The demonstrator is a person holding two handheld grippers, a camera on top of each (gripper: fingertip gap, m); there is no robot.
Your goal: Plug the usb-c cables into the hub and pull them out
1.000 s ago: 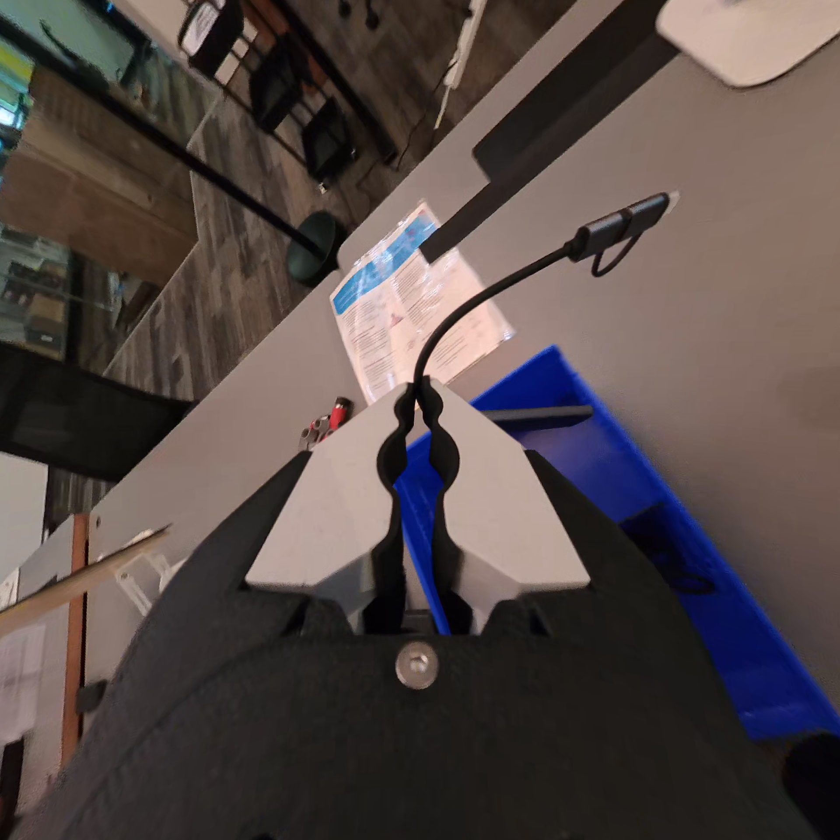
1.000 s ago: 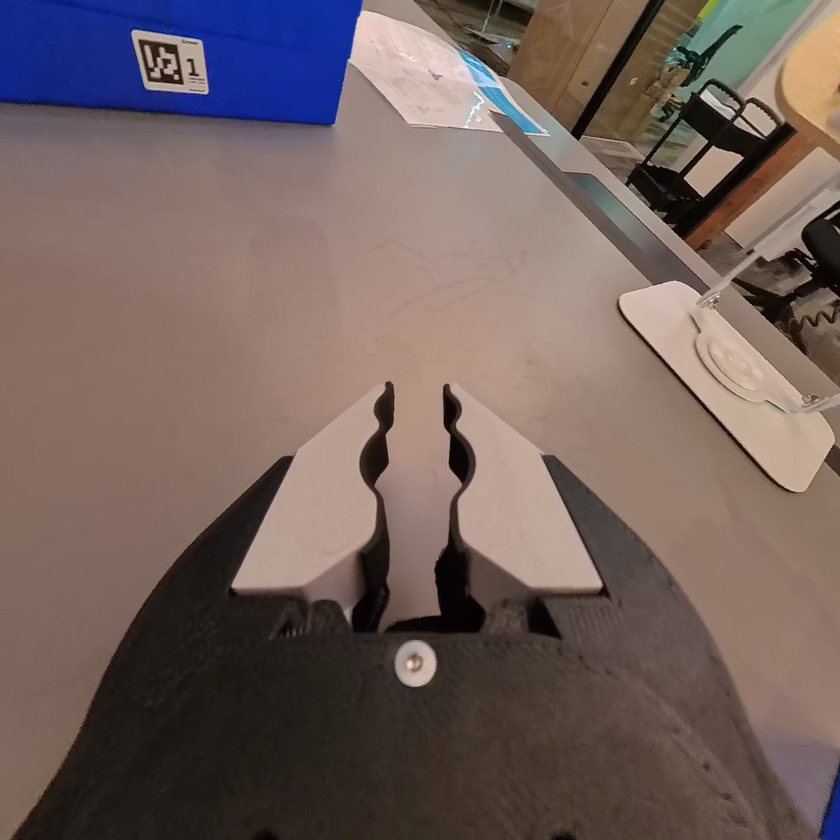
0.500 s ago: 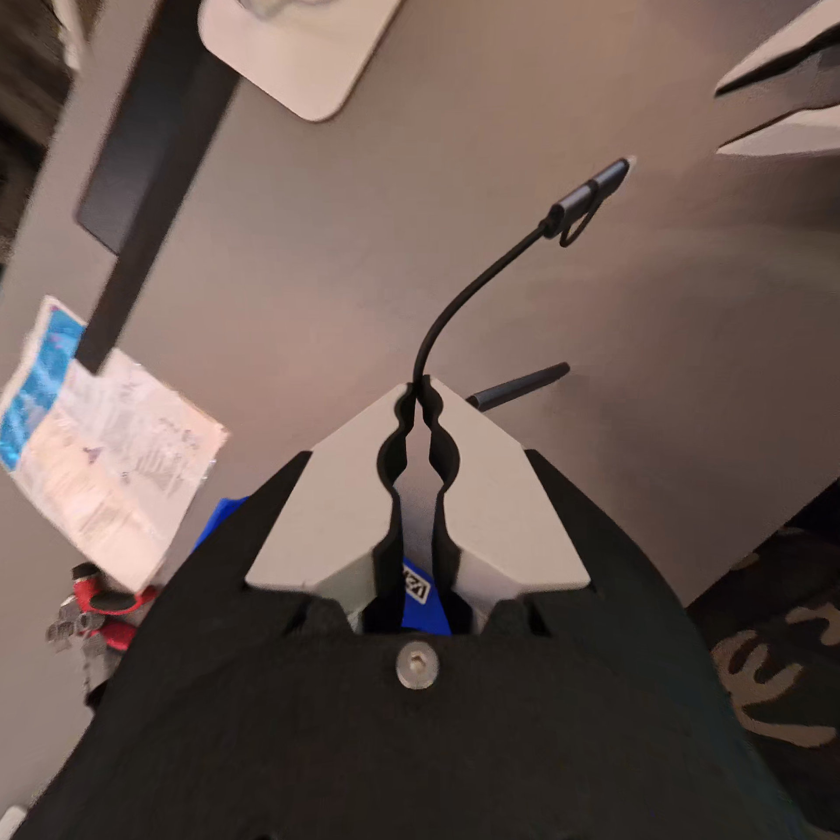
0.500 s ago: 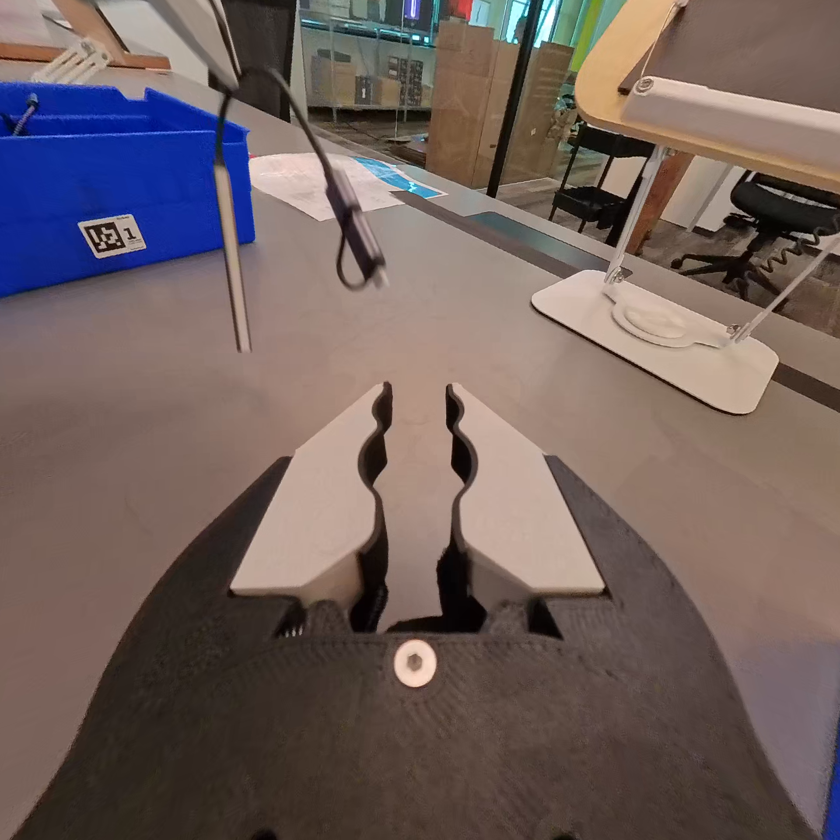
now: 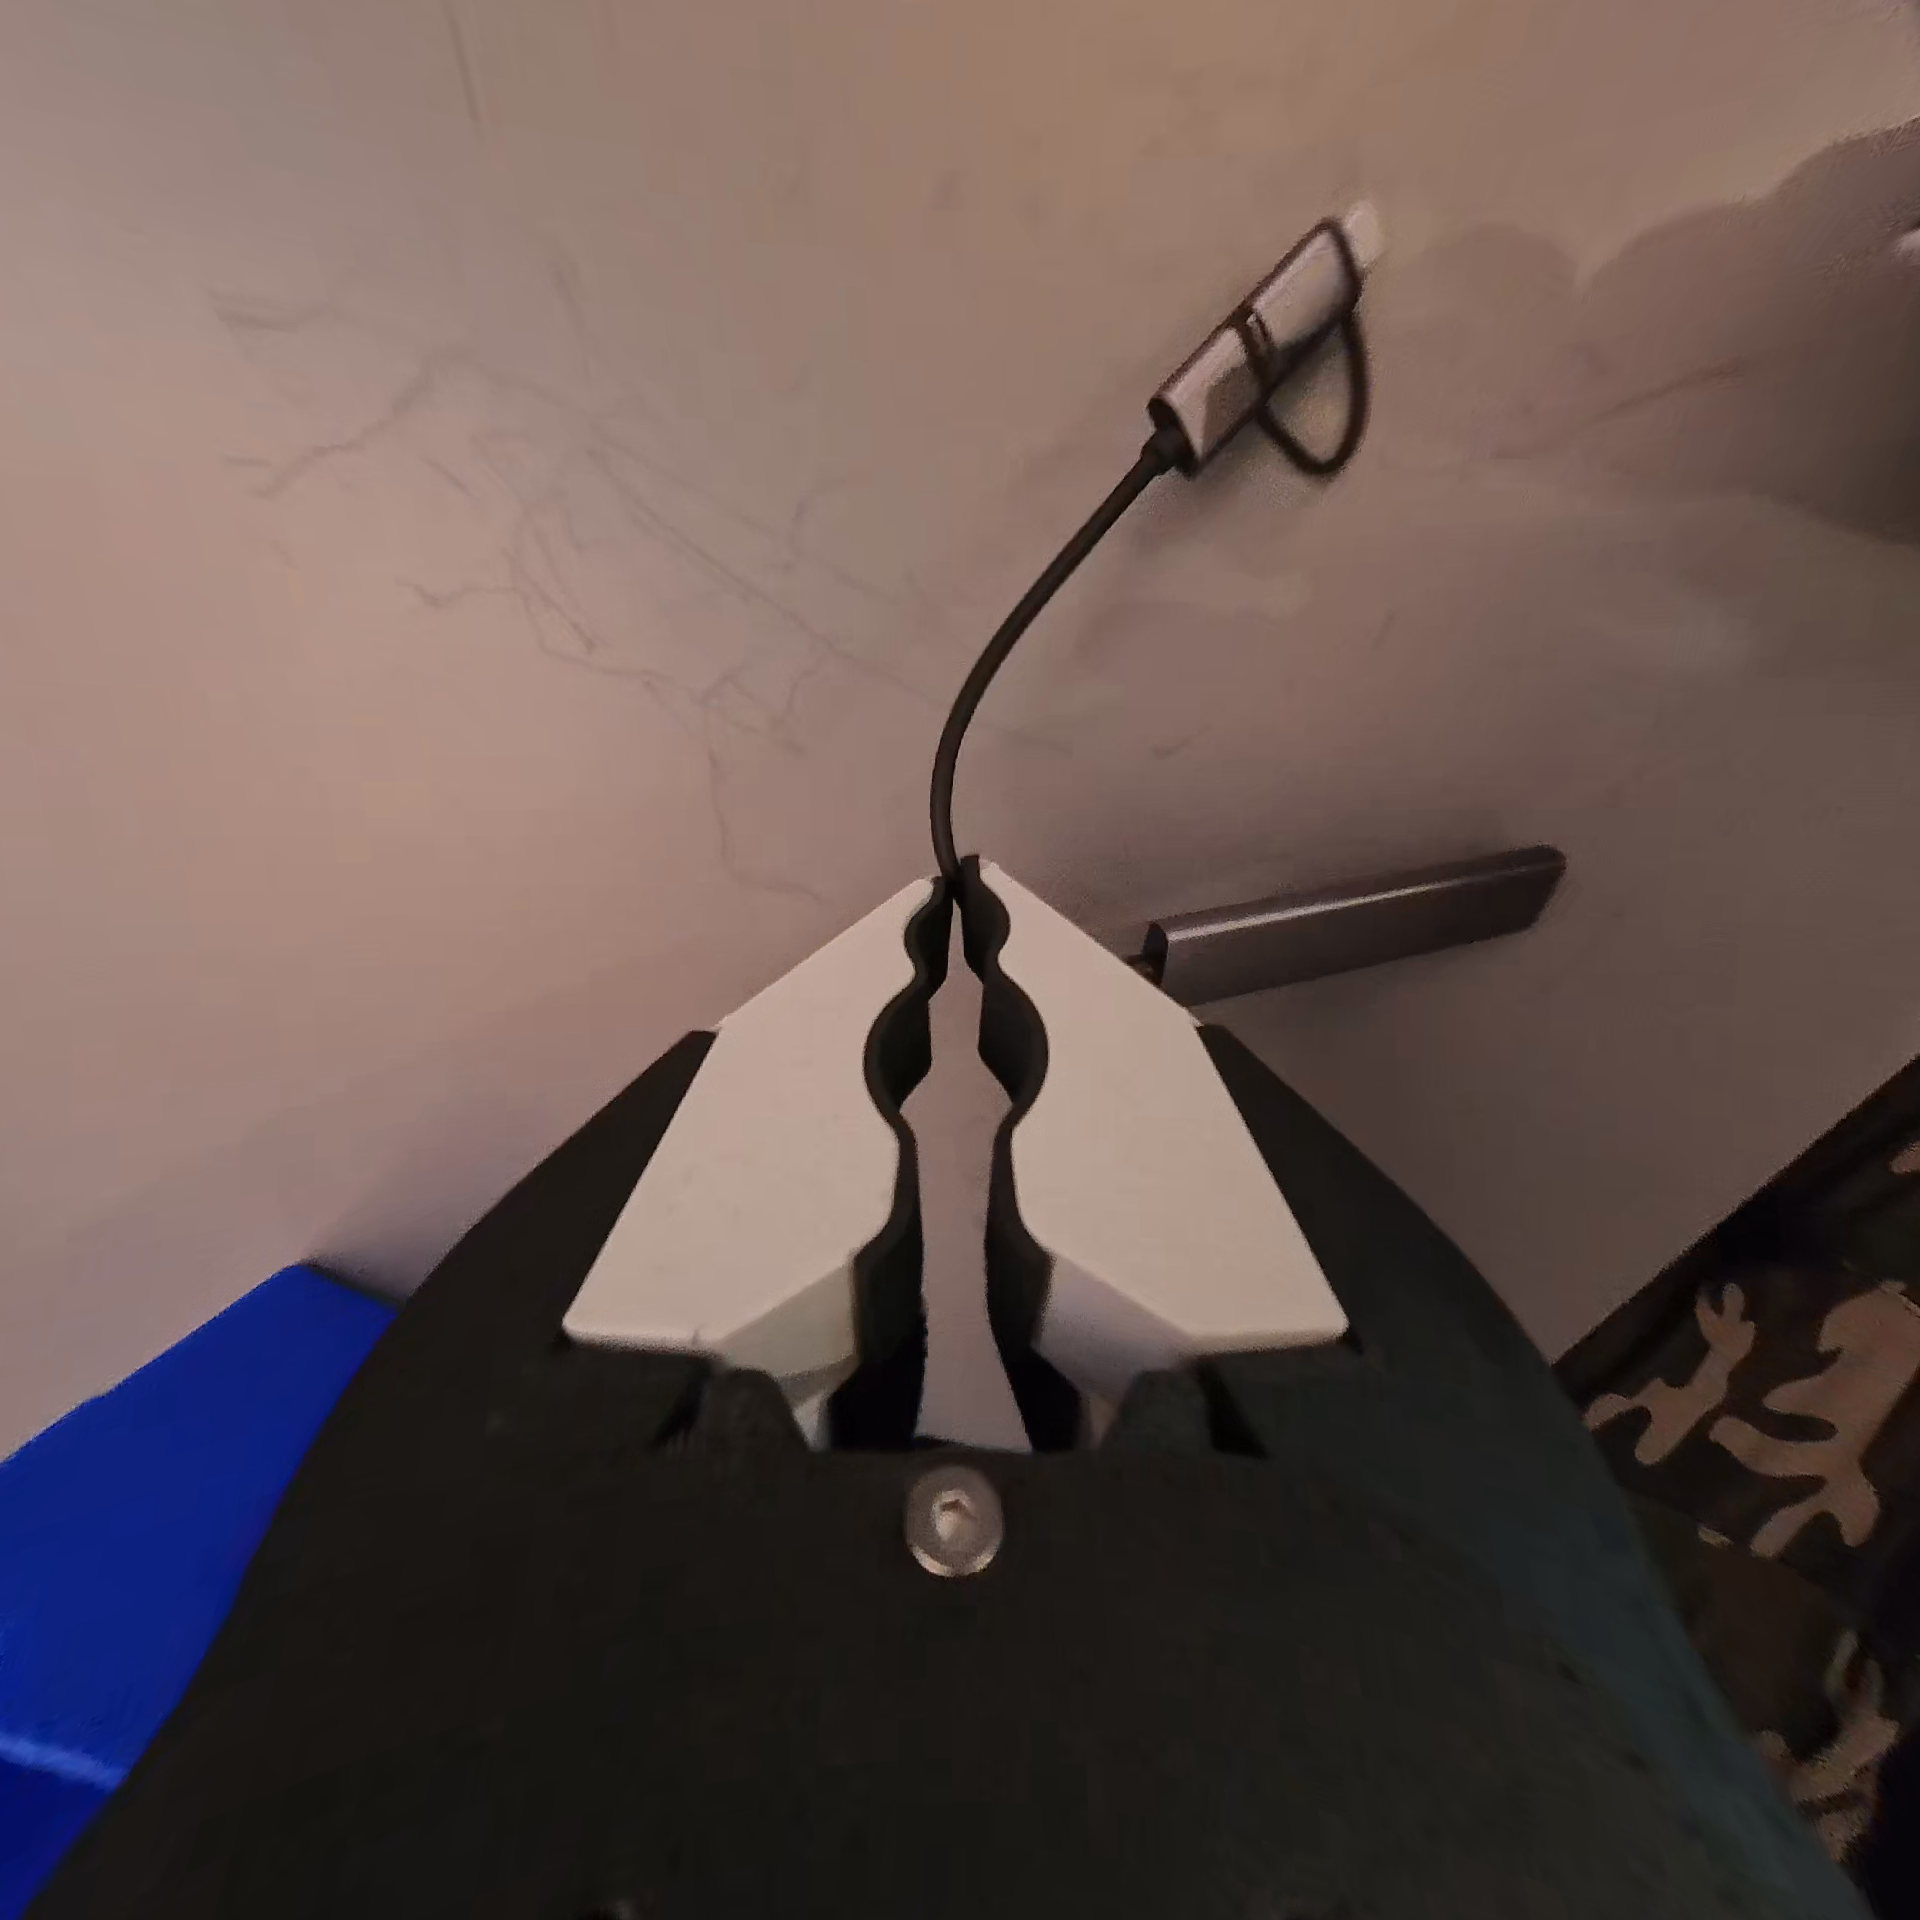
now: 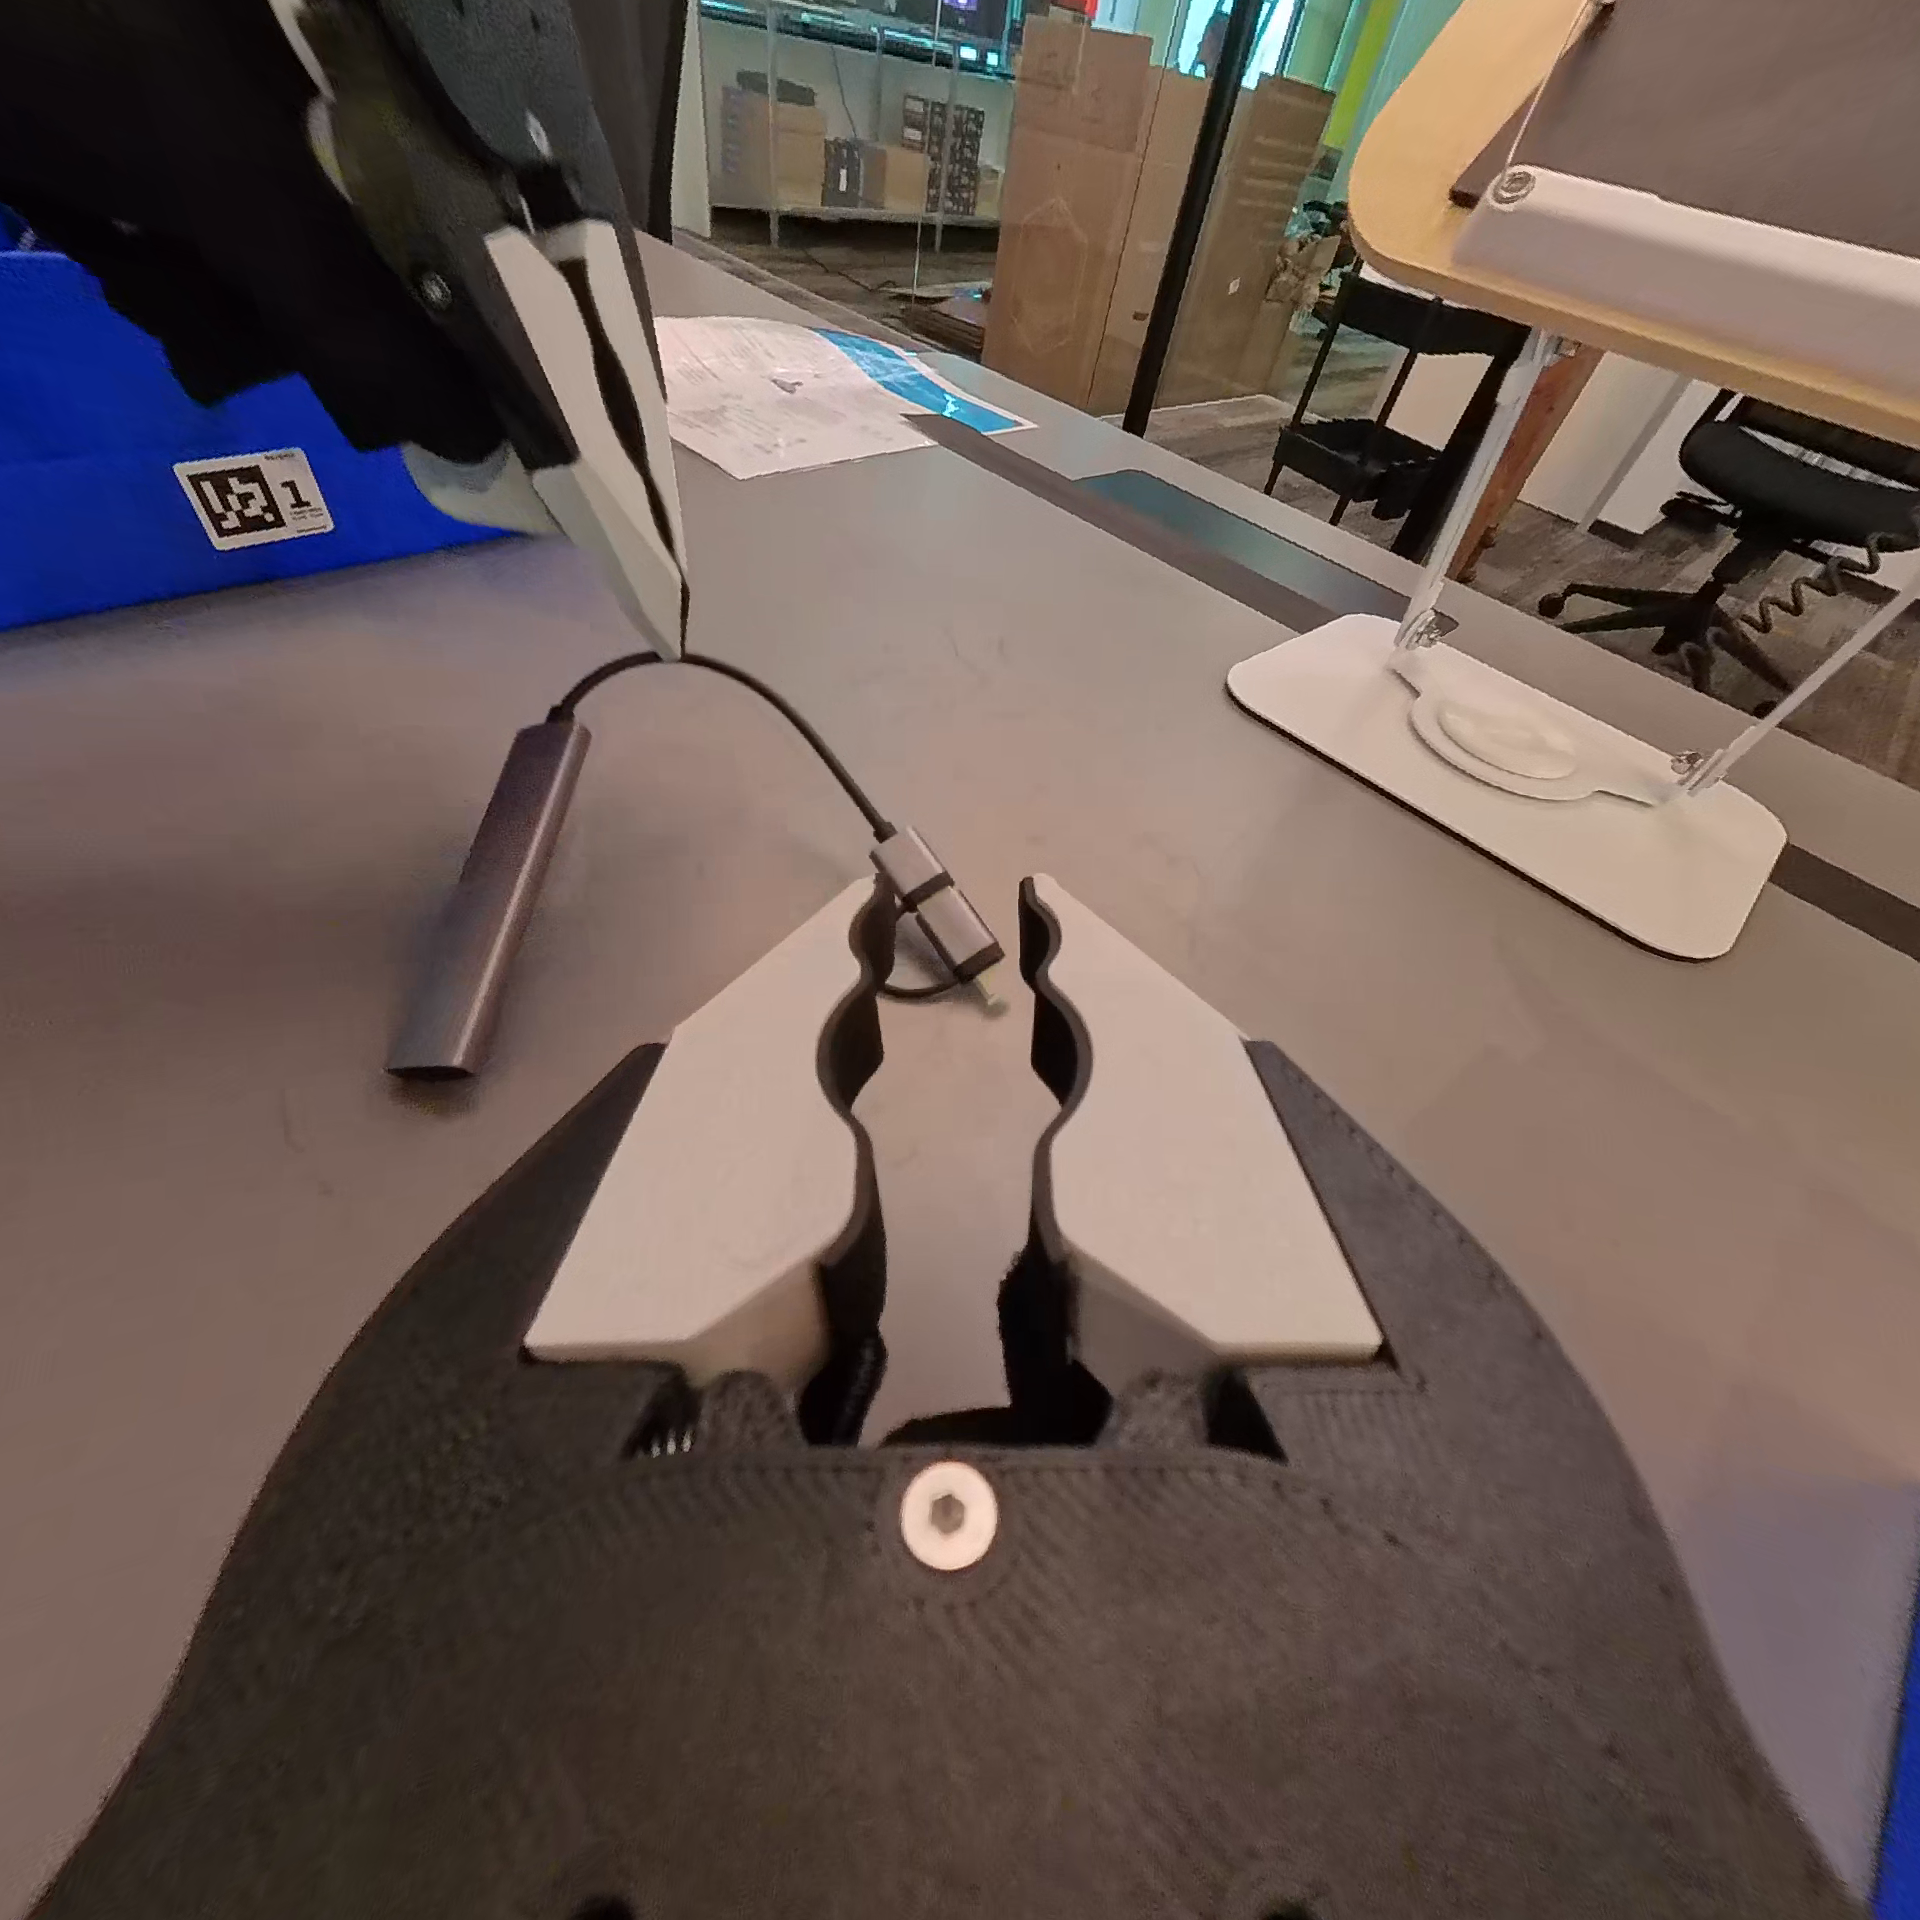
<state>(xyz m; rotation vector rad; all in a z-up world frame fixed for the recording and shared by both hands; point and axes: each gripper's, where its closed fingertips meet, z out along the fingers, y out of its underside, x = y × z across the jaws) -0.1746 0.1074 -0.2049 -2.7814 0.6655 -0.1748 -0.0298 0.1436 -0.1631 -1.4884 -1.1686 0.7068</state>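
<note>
In the right wrist view, left to right: the bin occupies the far left; the left gripper hangs at upper left, tips pinched on the cable. The hub lies on the table at centre left, long axis running from lower left up toward the cable root. The plug sits at frame centre, touching or nearly touching the table, just ahead of the right gripper, whose fingers stand apart with nothing between them.

Key relation: the plug lies directly ahead of the right gripper, almost between its tips, its long axis angled toward lower right (tip pointing at the right finger). The right gripper is the nearer one to it.

In the left wrist view the plug appears at upper right.

Change from half a second ago: hub and plug hung in the air; now the hub rests flat.
</note>
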